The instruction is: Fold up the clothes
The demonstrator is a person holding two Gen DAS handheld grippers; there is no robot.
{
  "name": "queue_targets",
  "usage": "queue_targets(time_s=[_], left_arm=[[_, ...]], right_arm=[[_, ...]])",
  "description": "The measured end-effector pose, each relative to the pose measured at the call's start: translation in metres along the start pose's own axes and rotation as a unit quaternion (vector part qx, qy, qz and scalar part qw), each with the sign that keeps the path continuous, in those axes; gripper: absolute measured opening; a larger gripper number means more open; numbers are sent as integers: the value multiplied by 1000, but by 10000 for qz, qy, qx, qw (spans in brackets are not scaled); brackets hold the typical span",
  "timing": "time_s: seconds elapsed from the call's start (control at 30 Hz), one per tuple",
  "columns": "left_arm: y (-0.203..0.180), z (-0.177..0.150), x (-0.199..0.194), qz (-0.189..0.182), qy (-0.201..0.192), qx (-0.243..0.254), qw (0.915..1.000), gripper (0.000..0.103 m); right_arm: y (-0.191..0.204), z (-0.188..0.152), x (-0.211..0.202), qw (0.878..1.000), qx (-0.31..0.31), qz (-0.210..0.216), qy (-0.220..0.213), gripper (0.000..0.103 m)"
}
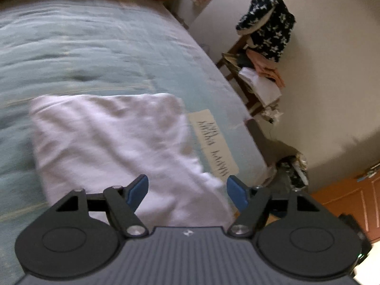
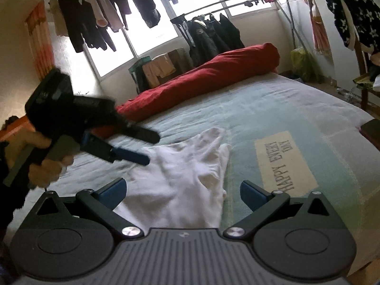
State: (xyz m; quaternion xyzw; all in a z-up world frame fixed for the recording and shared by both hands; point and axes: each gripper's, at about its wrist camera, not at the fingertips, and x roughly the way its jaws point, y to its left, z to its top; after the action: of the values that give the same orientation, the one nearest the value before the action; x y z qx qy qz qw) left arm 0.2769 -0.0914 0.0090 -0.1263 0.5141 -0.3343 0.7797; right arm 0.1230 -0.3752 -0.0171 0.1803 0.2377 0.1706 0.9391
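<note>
A white garment (image 1: 114, 142) lies folded and rumpled on the pale blue bed cover (image 1: 83, 47). My left gripper (image 1: 187, 190) hangs above its near end, jaws open, nothing between the blue pads. From the right wrist the same white garment (image 2: 185, 180) spreads ahead, with a loose end toward the middle of the bed. My right gripper (image 2: 182, 192) stands open just above its near edge, holding nothing. The left gripper (image 2: 147, 147), held by a hand (image 2: 45, 168), shows at the left over the cloth with its jaws apart.
A red rolled duvet (image 2: 209, 78) lies along the far side of the bed. A printed label (image 2: 285, 163) marks the cover right of the garment. A chair piled with clothes (image 1: 263, 47) stands beside the bed. Garments hang on racks (image 2: 213, 30) by the window.
</note>
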Motion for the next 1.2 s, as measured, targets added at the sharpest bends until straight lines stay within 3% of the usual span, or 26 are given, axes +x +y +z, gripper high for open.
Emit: queue_targets(time_s=[0.13, 0.23, 0.33, 0.47, 0.53, 0.63, 0.8, 0.87, 0.93, 1.03, 1.2], left_arm=[[17, -21, -11, 110, -108, -54, 9999, 73], [15, -46, -26, 561, -522, 559, 9955, 73], [4, -80, -33, 1155, -625, 1503, 9799, 74], [-10, -126, -39, 1367, -501, 2503, 9572, 81], [-18, -146, -36, 1621, -563, 3008, 9381, 82], [-25, -167, -23, 2223, -793, 3660, 9002, 82], [-33, -189, 7, 3283, -1182, 4473, 8235, 83], [-35, -190, 11, 3442, -1288, 4598, 8084, 84], [-33, -190, 8, 3547, -1339, 4577, 8042, 84], [-19, -188, -4, 3634, -1309, 4299, 8161, 84], [-5, -185, -32, 2942, -1128, 3782, 8705, 84]], right_arm=[[11, 0, 15, 9995, -151, 221, 172, 103], [20, -1, 22, 9987, -339, 250, 269, 103], [21, -1, 17, 9986, -401, 216, 253, 103], [9, -1, 4, 9995, -265, 26, 179, 103], [-1, -2, -1, 9998, -53, -64, 162, 103], [-10, -4, -3, 9995, 221, -136, 160, 103], [-7, -5, -7, 9993, 287, -189, 118, 103], [-3, -5, -9, 9995, 220, -181, 105, 103], [1, -5, -11, 9997, 153, -178, 94, 103], [6, -6, -11, 9997, 50, -216, 86, 103], [8, -6, -5, 9996, -48, -173, 202, 103]])
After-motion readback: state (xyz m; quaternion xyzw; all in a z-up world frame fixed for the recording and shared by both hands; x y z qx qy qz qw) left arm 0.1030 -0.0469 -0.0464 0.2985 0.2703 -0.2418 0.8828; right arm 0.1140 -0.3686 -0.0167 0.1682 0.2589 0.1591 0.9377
